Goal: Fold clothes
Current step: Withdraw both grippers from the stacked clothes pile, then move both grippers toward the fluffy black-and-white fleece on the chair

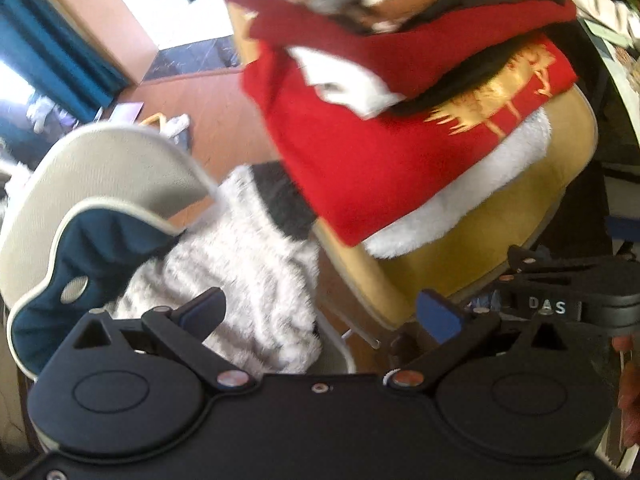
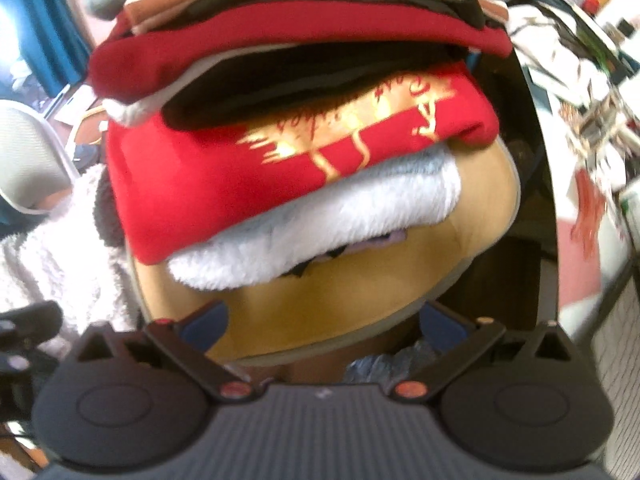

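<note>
A tan chair [image 2: 360, 292] carries a stack of folded clothes [image 2: 304, 28]. Lowest in the stack lies a red garment [image 2: 224, 184] with gold print and white fleece trim [image 2: 320, 220], hanging over the seat's edge. On a grey chair [image 1: 104, 160] beside it lies a fuzzy white garment [image 1: 240, 272]. Both left tongs [image 1: 324, 312] and right tongs [image 2: 324, 320] are spread wide, holding nothing, near the seat's front.

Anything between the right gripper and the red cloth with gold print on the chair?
Nothing visible. The right gripper is open, with only the bare tan chair seat ahead. The red cloth lies beyond on white fleece, under more stacked clothes.
</note>
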Demonstrator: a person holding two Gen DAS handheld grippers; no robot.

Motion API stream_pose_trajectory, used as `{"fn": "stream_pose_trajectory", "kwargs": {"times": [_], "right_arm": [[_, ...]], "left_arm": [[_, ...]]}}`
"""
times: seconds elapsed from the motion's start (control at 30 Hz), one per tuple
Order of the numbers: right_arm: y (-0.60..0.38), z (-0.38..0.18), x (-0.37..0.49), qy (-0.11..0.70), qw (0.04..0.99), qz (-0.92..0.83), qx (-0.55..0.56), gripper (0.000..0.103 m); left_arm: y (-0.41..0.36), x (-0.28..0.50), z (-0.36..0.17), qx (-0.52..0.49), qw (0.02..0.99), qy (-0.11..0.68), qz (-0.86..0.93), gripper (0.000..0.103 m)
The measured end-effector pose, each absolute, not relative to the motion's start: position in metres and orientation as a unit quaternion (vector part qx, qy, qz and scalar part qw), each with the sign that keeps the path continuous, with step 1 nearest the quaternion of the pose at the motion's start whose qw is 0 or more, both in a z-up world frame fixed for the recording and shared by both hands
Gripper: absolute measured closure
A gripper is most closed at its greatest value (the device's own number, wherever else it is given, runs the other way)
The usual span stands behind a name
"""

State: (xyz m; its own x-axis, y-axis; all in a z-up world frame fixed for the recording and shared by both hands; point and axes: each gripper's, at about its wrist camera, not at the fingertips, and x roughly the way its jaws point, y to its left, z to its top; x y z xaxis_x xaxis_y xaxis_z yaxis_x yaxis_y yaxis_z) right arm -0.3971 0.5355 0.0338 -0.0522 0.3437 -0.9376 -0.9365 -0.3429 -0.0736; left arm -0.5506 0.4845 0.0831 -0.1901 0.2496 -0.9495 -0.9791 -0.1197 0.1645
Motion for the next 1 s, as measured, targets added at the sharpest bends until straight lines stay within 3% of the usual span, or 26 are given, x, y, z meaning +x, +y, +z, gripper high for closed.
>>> {"fn": "stream_pose_trajectory", "kwargs": {"times": [0.23,0.4,0.57,0.77,1.0], "right_arm": [[0.497,0.047,-0.450,0.309,0.491,0.657,-0.482,0.001],[0.452,0.061,-0.486,0.251,0.485,0.674,-0.497,0.001],[0.412,0.077,-0.515,0.198,0.475,0.698,-0.497,0.001],[0.361,0.089,-0.546,0.155,0.457,0.741,-0.467,0.001],[0.318,0.098,-0.570,0.137,0.399,0.790,-0.445,0.001]], "left_arm": [[0.423,-0.618,0.088,-0.438,0.464,0.399,0.658,0.000],[0.369,-0.683,0.093,-0.457,0.450,0.353,0.681,0.000],[0.290,-0.767,0.103,-0.425,0.425,0.268,0.753,0.000],[0.202,-0.835,0.112,-0.350,0.440,0.226,0.796,0.000],[0.159,-0.875,0.101,-0.369,0.442,0.189,0.795,0.000]]}}
